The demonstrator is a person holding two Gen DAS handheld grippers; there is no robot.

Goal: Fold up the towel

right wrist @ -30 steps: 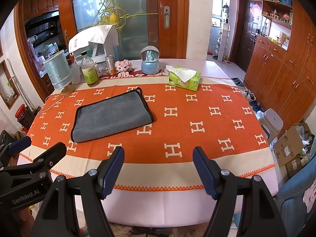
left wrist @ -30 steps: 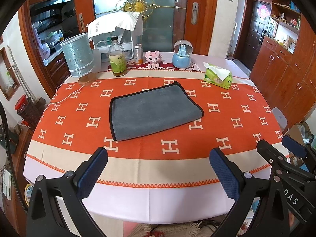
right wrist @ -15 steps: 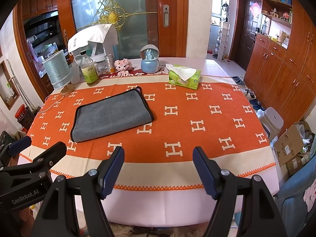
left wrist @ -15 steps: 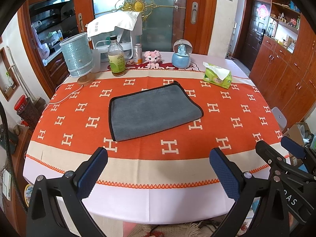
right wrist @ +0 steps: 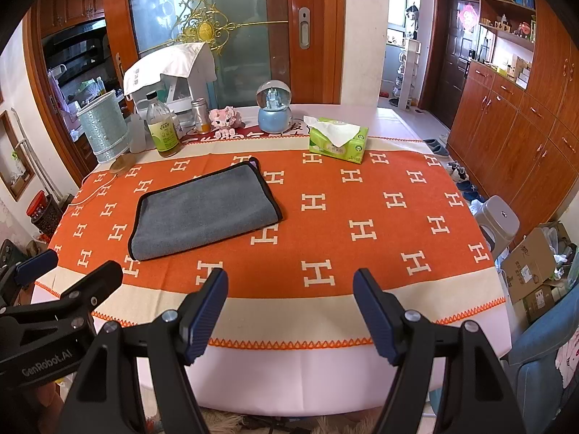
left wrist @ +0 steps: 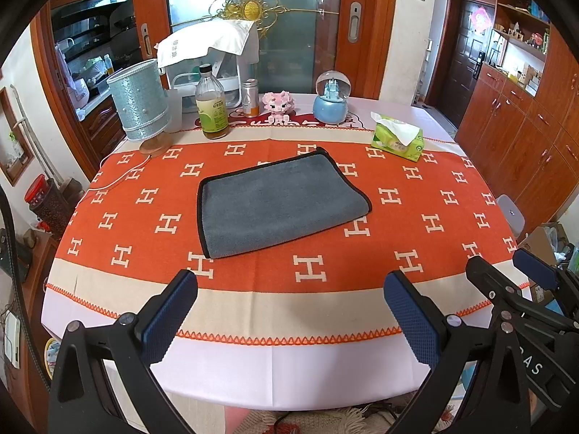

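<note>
Towel (left wrist: 280, 204) lying mid-bench (left wrist: 325, 372), apparently already folded once — further folds may remain; left tongs (left wrist: 289, 314) and right tongs (right wrist: 289, 311) both wide, empty, at the near edge.

The towel (left wrist: 278, 204) looks like soft, matt grey plush with a dark stitched hem. Under it the tablecloth (left wrist: 416, 224) is woven cloth, orange and cream, matt, with a slightly coarse weave. Both the left gripper (left wrist: 289, 314) and the right gripper (right wrist: 289, 313) show matt black plastic frames, small shiny metal rivets and blue pads (right wrist: 204, 316) with a fine ribbed rubbery texture. The bottle (left wrist: 211, 103) is clear glossy glass, the snow globe (left wrist: 332, 97) glossy too. Tissue pack (left wrist: 397, 137): shiny plastic wrap, soft paper on top. Cabinets (left wrist: 524, 137): polished wood.
</note>
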